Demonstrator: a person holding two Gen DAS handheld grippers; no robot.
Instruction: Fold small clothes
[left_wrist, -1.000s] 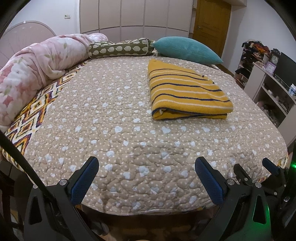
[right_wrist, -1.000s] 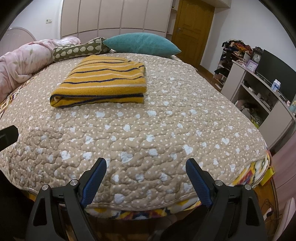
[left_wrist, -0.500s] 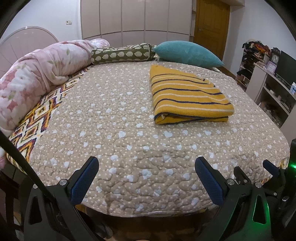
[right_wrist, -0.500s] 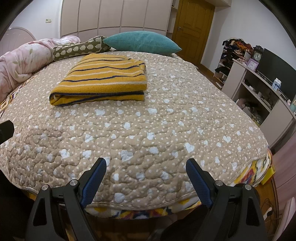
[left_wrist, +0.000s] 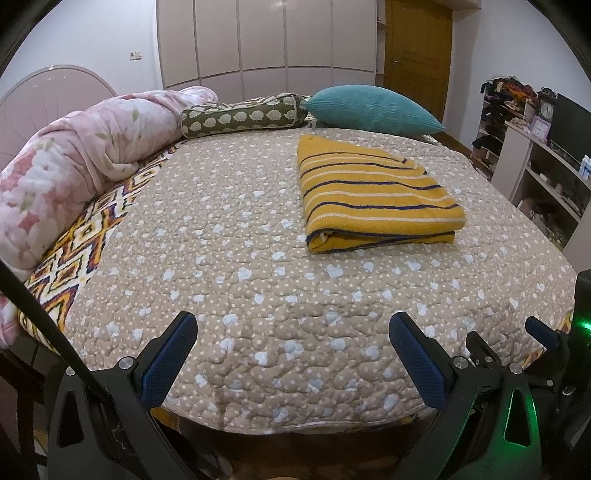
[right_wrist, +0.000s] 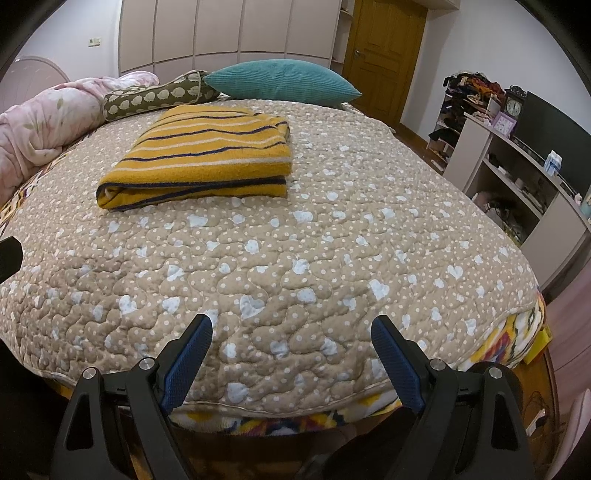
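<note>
Both jaws stand wide apart with nothing between them: the left gripper (left_wrist: 293, 334) and the right gripper (right_wrist: 291, 338) hang over the near edge of the bed, above the beige quilt (left_wrist: 236, 258) with its white hearts and dots.

Compared with one second ago, both cameras have come a little closer to the bed. The near edge of the quilt sits lower in the left wrist view, and the folded garment looks larger in both views. The garment itself has not moved or changed shape.

That garment is a mustard-yellow striped sweater (left_wrist: 373, 199), folded into a flat rectangle and lying on the far half of the quilt, well apart from both grippers. Its long axis runs from the near side of the bed toward the pillows. The thick folded edge, where the layers show, faces the grippers; the far end points to the teal pillow (left_wrist: 373, 109). The navy and cream stripes run across the short side. In the right wrist view the sweater (right_wrist: 207, 155) lies to the left of centre.

A pink floral comforter (left_wrist: 74, 162) is cut off at the left border. Whether sleeves are tucked inside the fold cannot be told. Small items on the white shelf unit (right_wrist: 517, 173) are too small to name.
</note>
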